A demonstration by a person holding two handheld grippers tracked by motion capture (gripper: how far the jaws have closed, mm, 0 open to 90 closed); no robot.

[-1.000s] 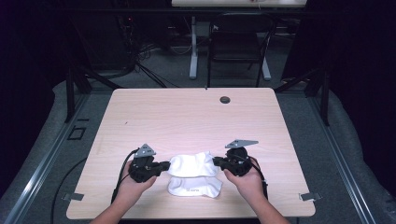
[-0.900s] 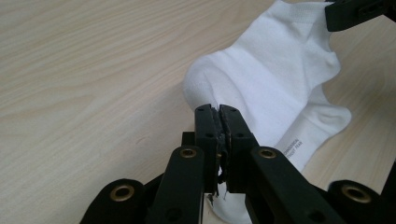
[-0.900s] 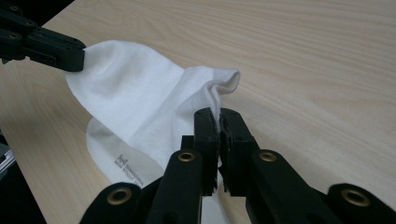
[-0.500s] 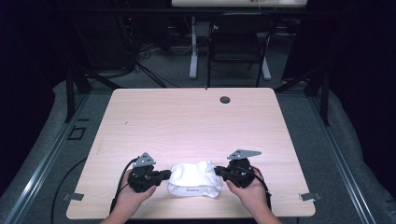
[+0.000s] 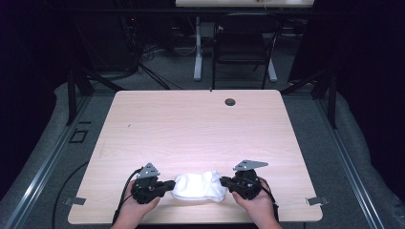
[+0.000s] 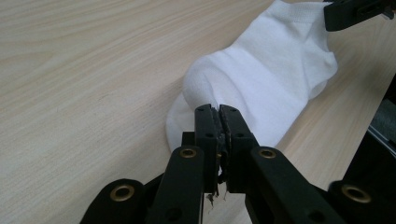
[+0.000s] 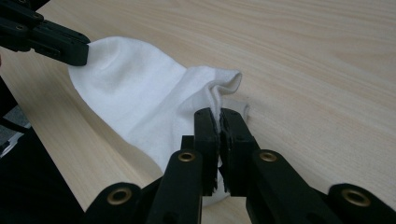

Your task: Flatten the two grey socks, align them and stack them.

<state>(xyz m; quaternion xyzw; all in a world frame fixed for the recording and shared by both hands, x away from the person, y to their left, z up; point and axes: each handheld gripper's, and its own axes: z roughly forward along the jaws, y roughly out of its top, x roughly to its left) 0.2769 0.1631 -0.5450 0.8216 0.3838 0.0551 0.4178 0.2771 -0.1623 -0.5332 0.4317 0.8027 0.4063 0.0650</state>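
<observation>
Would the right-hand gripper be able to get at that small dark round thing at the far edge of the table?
Probably, but not at once: the right gripper is clamped on the white sock, and bare table lies between it and the dark round thing.

Through the left gripper view I see my left gripper (image 6: pixel 219 112) with its fingers (image 6: pixel 206 135) pinched together on one end of a white sock (image 6: pixel 266 79), which lies along the pale wooden table (image 6: pixel 84 70). At the top right, the right gripper (image 6: pixel 357 11) grips the sock's far end.
</observation>
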